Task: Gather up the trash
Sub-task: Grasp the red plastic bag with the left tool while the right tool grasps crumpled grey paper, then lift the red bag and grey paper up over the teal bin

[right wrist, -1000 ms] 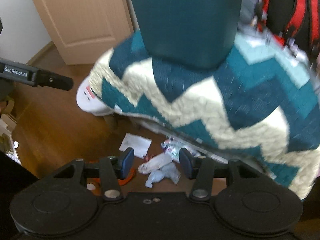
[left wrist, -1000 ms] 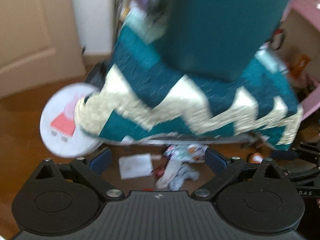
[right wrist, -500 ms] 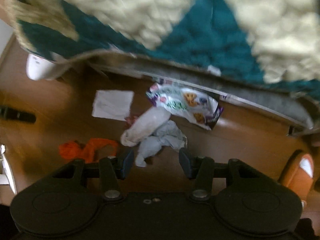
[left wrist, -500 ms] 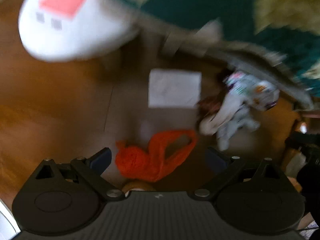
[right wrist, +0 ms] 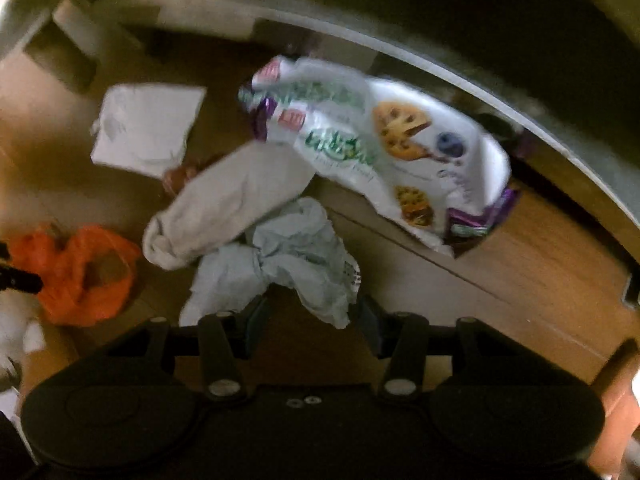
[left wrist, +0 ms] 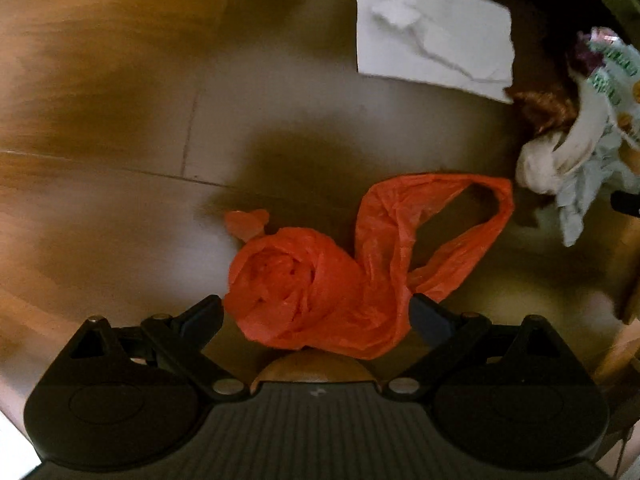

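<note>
The left gripper (left wrist: 316, 314) is positioned low over the wooden floor (left wrist: 120, 128) with its jaws spread wide and holding nothing; the orange plastic bag (left wrist: 320, 284) lies directly between and just ahead of the fingertips, its bunched body inside the jaw gap and its looped handle (left wrist: 480, 216) trailing forward and to the right. The bag's long axis runs diagonally, from the crumpled mass near the left gripper out toward the loop. The left gripper is the nearer tool for this item, so a straight closing of the jaws appears sufficient to take the bunched end. The right gripper (right wrist: 310, 320) is likewise parted and empty, with the crumpled pale wrapper (right wrist: 288, 264) lying just ahead of its fingertips, partly inside the gap. Beyond that wrapper lie a rolled off-white piece (right wrist: 228, 204), a cookie packet (right wrist: 384, 152) and a flat white paper (right wrist: 148, 128), all on the floor and close together. A small reddish-brown object (left wrist: 544, 108) sits beside the paper; blur prevents identification. No bin or other collecting container is visible in either view; the orange plastic bag is flattened and twisted, and appears to hold nothing, though its interior cannot be confirmed
</note>
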{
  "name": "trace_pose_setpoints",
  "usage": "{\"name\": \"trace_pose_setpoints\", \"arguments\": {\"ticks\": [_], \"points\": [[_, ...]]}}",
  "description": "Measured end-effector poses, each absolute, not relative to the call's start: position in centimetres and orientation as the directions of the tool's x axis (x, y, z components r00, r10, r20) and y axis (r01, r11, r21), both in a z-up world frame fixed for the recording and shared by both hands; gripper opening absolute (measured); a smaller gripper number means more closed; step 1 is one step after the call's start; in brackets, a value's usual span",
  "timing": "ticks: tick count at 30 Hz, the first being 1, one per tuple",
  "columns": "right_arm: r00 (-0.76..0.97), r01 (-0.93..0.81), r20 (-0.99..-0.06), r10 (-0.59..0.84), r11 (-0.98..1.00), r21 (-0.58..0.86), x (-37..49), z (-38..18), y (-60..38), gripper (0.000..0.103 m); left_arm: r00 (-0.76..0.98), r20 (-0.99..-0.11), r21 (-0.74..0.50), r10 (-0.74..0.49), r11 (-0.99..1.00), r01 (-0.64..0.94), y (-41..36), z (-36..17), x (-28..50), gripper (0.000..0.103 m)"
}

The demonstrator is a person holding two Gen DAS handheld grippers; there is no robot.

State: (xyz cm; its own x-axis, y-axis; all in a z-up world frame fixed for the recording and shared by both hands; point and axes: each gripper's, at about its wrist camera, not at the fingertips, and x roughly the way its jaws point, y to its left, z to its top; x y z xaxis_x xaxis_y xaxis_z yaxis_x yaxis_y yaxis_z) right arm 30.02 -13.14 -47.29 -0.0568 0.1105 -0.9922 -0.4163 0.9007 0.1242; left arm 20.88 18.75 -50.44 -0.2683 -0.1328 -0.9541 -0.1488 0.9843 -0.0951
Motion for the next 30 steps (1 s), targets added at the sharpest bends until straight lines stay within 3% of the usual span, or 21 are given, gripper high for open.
{"name": "trace_pose_setpoints", "arguments": {"ticks": [2, 5, 10, 11, 12, 13, 24, 30], "points": [[-0.063, -0.428, -0.992, 0.108, 0.895, 0.125, 30.0, -48.0, -12.9, 0.048, -0.275, -0.952, -0.098, -0.138, 0.984, -0.151, 18.5, -51.3, 20.8, 0.095], [-0.052, -0.453, -0.994, 0.101, 0.884, 0.113, 30.0, -48.7, -12.4, 0.047, -0.284, -0.948, -0.105, -0.144, 0.983, -0.149, 18.5, -52.0, 20.7, 0.078], [-0.039, -0.471, -0.993, 0.108, 0.875, 0.113, 29.9, -48.9, -12.0, 0.044, -0.276, -0.95, -0.111, -0.147, 0.984, -0.141, 18.1, -52.1, 20.4, 0.067], [-0.032, -0.478, -0.994, 0.105, 0.872, 0.107, 29.9, -49.0, -11.9, 0.039, -0.271, -0.951, -0.111, -0.145, 0.984, -0.138, 18.1, -52.0, 20.4, 0.065], [-0.031, -0.484, -0.994, 0.102, 0.869, 0.104, 29.9, -49.0, -11.9, 0.016, -0.265, -0.953, -0.112, -0.144, 0.985, -0.13, 17.8, -52.1, 20.5, 0.063], [-0.039, -0.484, -0.994, 0.103, 0.868, 0.109, 30.0, -49.2, -11.7, 0.007, -0.256, -0.957, -0.11, -0.138, 0.987, -0.12, 17.6, -51.8, 20.5, 0.063], [0.032, -0.477, -0.994, 0.109, 0.875, 0.081, 27.9, -43.2, -13.1, 0.005, -0.183, -0.977, -0.102, -0.109, 0.994, -0.049, 16.8, -45.8, 22.2, 0.06], [0.122, -0.437, -0.982, 0.146, 0.896, 0.079, 26.7, -36.5, -14.5, 0.005, -0.085, -0.988, -0.125, -0.126, 0.992, -0.018, 17.0, -38.6, 23.0, 0.06]]}}
